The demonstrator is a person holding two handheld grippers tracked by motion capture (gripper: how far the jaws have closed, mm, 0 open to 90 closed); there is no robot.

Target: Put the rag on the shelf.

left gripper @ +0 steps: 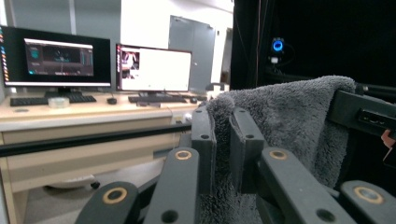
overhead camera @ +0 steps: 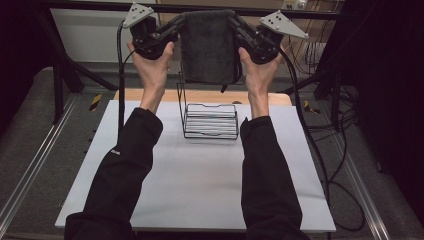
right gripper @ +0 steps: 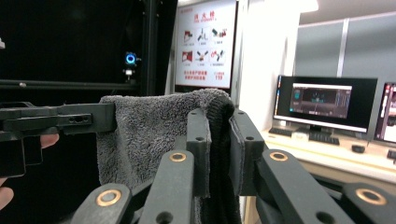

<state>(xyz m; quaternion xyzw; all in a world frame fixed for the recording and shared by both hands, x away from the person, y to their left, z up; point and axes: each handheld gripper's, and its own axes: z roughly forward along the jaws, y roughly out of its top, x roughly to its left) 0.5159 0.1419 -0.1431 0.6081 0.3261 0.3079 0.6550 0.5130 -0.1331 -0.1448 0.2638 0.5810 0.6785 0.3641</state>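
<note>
While high view shows rack (overhead camera: 210,120), towel (overhead camera: 208,47) held.

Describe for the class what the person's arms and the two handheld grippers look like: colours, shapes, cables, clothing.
Both arms wear black long sleeves. The left gripper and right gripper are black, each topped by a grey three-cornered plate with small dark dots. A black cable trails from each. Up close, the jaws are flat black bars on linkages with brass-coloured pivots.
</note>
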